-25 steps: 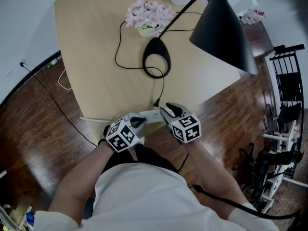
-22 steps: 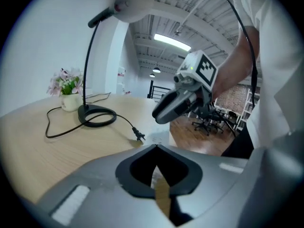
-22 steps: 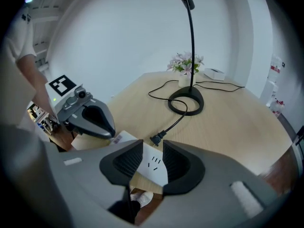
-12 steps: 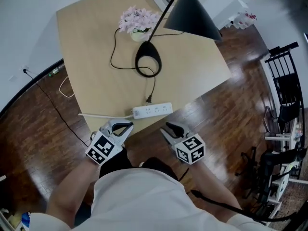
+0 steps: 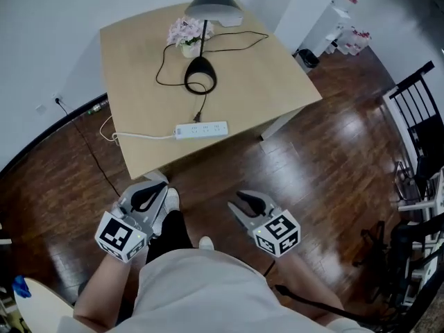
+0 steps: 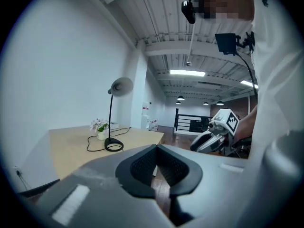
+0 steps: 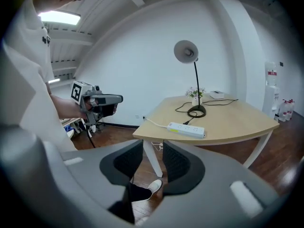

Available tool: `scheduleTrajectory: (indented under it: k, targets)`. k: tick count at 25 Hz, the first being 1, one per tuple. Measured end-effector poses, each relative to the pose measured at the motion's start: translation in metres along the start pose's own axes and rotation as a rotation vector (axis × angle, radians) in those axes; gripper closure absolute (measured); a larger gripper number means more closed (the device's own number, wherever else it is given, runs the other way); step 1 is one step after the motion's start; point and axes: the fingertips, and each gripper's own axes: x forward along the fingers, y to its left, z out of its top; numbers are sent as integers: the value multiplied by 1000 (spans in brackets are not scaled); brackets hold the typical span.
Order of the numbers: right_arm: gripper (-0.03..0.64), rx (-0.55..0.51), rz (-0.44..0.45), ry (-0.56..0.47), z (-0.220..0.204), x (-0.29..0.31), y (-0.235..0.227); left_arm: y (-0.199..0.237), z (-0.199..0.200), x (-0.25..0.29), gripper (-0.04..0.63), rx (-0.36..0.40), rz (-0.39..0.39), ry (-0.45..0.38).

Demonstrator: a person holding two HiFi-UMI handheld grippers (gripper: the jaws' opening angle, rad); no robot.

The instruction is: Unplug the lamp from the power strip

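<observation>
Dark wood floor (image 5: 333, 137) surrounds a pale table (image 5: 132, 61) holding the lamp (image 5: 200, 66).

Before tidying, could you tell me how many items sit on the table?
4: the lamp at the back, flower pot beside it, white box behind them, power strip near the front edge.

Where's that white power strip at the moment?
In the head view, the power strip lies on the table, near the edge closest to the person, just in front of the lamp's round base.
</observation>
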Motion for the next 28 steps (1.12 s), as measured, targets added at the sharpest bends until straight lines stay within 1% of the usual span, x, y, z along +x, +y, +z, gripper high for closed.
scheduleTrajectory:
  k: [2, 5, 9, 11, 16, 20, 25, 28]
  targets:
    - [482, -15, 21, -9, -14, -21, 18, -26, 1, -22, 591, -8, 24, -4]
    - [482, -17, 42, -12, -31, -52, 46, -58, 0, -53, 591, -57, 43, 1]
    - [482, -28, 53, -33, -35, -77, 81, -80, -8, -97, 591, -62, 58, 24]
    - [482, -35, 47, -46, -32, -87, 93, -88, -10, -114, 591, -70, 60, 22]
    - [482, -48, 13, -80, -31, -124, 123, -126, -10, -148, 591, -13, 39, 11]
    - [482, -41, 5, -104, -36, -148, 166, -161, -16, -189, 591, -17, 10, 9]
    - [482, -52, 4, -119, -45, -163, 221, -185, -28, -236, 591, -35, -15, 2]
    - [482, -69, -7, -119, -52, -174, 245, -200, -31, -256, 591, -40, -27, -17]
